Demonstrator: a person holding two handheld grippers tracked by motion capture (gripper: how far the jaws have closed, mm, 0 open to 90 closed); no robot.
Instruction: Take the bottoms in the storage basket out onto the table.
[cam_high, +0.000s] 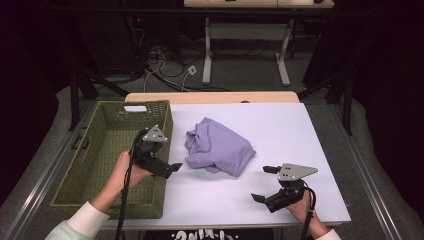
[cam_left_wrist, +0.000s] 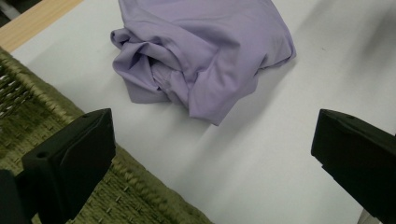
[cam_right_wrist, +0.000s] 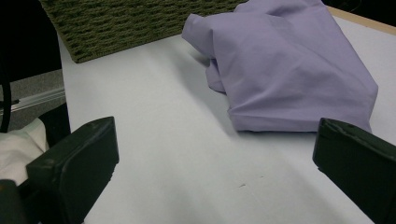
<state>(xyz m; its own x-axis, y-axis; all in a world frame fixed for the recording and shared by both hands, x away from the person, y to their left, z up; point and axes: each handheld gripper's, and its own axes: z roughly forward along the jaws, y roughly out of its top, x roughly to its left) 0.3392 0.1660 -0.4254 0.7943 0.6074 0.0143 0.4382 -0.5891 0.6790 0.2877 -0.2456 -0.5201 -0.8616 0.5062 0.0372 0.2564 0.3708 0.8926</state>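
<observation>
In the middle of the bench (cam_high: 280, 130) sits a crumpled lilac cloth (cam_high: 217, 146), bunched into a loose heap on the white surface with nothing holding it. In the left gripper view the same cloth (cam_left_wrist: 205, 51) shows a knot of folds on the side toward the basket and a smoother flap on the other side. In the right gripper view it (cam_right_wrist: 289, 70) looks like a soft mound with a folded edge lying flat on the bench.

Just beside the cloth on the left is a green woven basket (cam_high: 107, 150), rectangular, with a handle slot in its far wall. From what I can see the inside looks bare.

The left claw (cam_high: 175, 167) hangs over the basket's right rim, pointing toward the cloth and close to it but not touching. Its jaws are spread wide, nothing between them. The left hand (cam_high: 125, 172) holds it from behind, with a pale sleeve (cam_high: 80, 222) at the wrist.

The right claw (cam_high: 265, 184) is near the bench's front right, a bit apart from the cloth, jaws also wide apart and holding nothing. The right hand (cam_high: 300, 202) grips it low at the bench edge.

Past the bench there's a dark floor with cables (cam_high: 165, 65) and the legs of another table (cam_high: 245, 47).
</observation>
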